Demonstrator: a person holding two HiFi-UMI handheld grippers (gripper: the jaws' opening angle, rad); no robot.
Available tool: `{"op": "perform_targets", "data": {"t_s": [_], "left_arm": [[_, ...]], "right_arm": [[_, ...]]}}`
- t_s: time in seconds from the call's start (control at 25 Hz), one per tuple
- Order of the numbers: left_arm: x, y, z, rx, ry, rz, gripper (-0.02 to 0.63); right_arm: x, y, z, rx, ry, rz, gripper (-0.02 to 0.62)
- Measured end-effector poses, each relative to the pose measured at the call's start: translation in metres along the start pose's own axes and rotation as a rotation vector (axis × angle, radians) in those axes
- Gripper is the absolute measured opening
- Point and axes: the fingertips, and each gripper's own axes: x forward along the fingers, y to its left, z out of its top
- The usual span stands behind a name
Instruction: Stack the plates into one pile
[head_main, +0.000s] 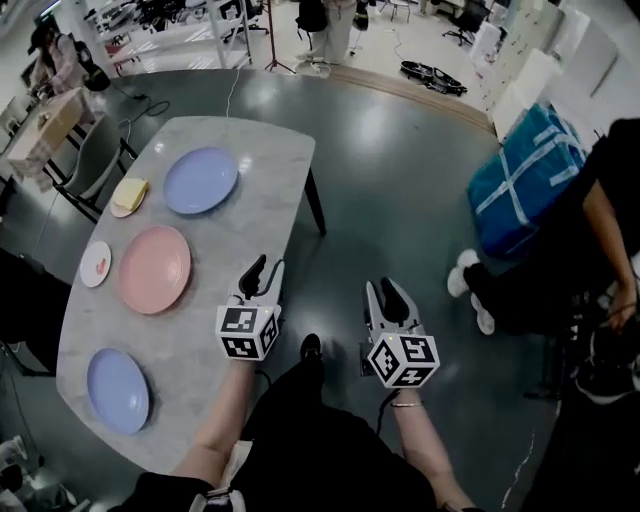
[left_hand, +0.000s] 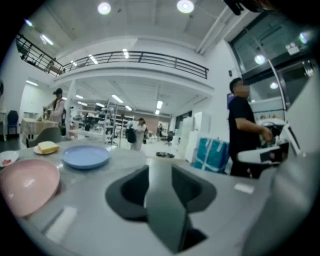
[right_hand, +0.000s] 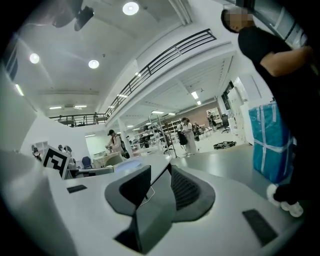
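Note:
A grey marble table (head_main: 250, 150) carries a light blue plate (head_main: 200, 180) at the far end, a pink plate (head_main: 154, 268) in the middle and a second light blue plate (head_main: 117, 389) at the near end. The plates lie apart, none stacked. My left gripper (head_main: 262, 275) hovers over the table's right edge, open and holding nothing. In the left gripper view the left gripper (left_hand: 160, 172) faces down the table, with the pink plate (left_hand: 27, 185) and the far blue plate (left_hand: 86, 156) to its left. My right gripper (head_main: 386, 298) is over the floor to the right of the table, also open and holding nothing (right_hand: 160, 172).
A small white plate (head_main: 96, 263) and a small plate with a yellow block (head_main: 129, 195) lie along the table's left side. A person in black (head_main: 590, 240) stands at the right beside a blue bag (head_main: 525, 180). A chair (head_main: 95, 160) stands left of the table.

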Motion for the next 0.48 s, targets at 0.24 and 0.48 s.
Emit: {"op": "perform_targets", "data": {"t_s": [0.24,0.48], "left_arm": [[0.033,0.056,0.014,-0.057,-0.005,0.085,0.135],[0.031,0.103,0.014,-0.111,0.002,0.206,0.134]], "right_arm": [[0.092,0.022,0.023,-0.042,0.031,0.101,0.107],[0.148,0.053,0.024,-0.069,0.088,0.204,0.107]]}}
